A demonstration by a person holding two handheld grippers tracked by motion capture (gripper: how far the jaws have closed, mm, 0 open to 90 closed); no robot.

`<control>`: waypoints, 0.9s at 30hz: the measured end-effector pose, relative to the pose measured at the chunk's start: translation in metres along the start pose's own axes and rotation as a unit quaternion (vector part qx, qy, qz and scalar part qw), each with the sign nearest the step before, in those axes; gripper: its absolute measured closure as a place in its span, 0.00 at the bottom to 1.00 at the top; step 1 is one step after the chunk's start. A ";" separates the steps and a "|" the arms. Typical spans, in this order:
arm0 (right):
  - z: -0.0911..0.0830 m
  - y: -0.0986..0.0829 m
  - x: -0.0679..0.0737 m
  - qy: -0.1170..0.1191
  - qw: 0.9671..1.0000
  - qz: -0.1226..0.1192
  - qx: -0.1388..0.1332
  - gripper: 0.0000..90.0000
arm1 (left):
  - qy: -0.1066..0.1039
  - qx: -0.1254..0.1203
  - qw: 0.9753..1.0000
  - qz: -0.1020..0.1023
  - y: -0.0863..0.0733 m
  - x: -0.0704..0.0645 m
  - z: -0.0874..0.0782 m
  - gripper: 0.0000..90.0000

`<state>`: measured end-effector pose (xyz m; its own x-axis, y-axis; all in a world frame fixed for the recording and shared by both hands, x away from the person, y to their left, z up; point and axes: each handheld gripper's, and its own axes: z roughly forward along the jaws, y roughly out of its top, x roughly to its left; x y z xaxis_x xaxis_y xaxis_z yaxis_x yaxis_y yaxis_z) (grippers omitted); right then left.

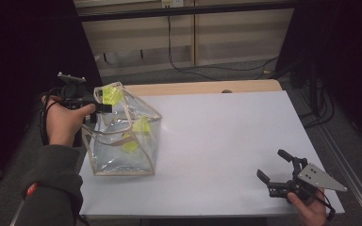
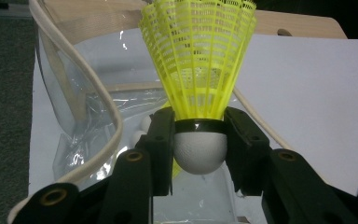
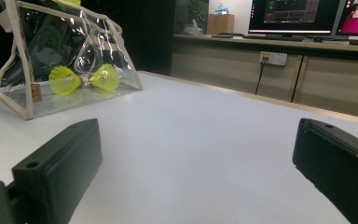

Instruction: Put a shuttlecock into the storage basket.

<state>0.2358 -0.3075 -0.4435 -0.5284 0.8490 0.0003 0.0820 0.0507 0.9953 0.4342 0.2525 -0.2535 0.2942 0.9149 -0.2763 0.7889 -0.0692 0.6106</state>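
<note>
The left gripper [image 2: 199, 140] is clamped on a yellow shuttlecock [image 2: 199, 60] by its white cork, just above the open top of the clear bag [image 1: 122, 141] at the table's [image 1: 226, 141] left side. Two more shuttlecocks [image 3: 85, 78] lie inside the bag. The right gripper [image 1: 277, 165] rests near the right edge, jaws apart.

Nothing legible anywhere: the small brown tag [image 3: 36, 93] on the clear bag [image 3: 65, 56] is too blurred to read, and the monitors [image 3: 298, 16] at the back glow with coloured windows whose writing is far too small to make out. No print on the yellow shuttlecock [image 2: 198, 60], none on the white bench [image 1: 226, 141]
</note>
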 end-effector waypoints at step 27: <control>0.000 0.000 0.000 0.000 1.000 0.000 0.000 0.01 | -0.006 0.016 1.000 0.002 -0.009 0.000 0.006 0.71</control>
<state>0.2359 -0.3074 -0.4436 -0.5289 0.8487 0.0009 0.0820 0.0500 0.9954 0.4306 0.2510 -0.2636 0.3025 0.9103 -0.2826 0.8046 -0.0850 0.5877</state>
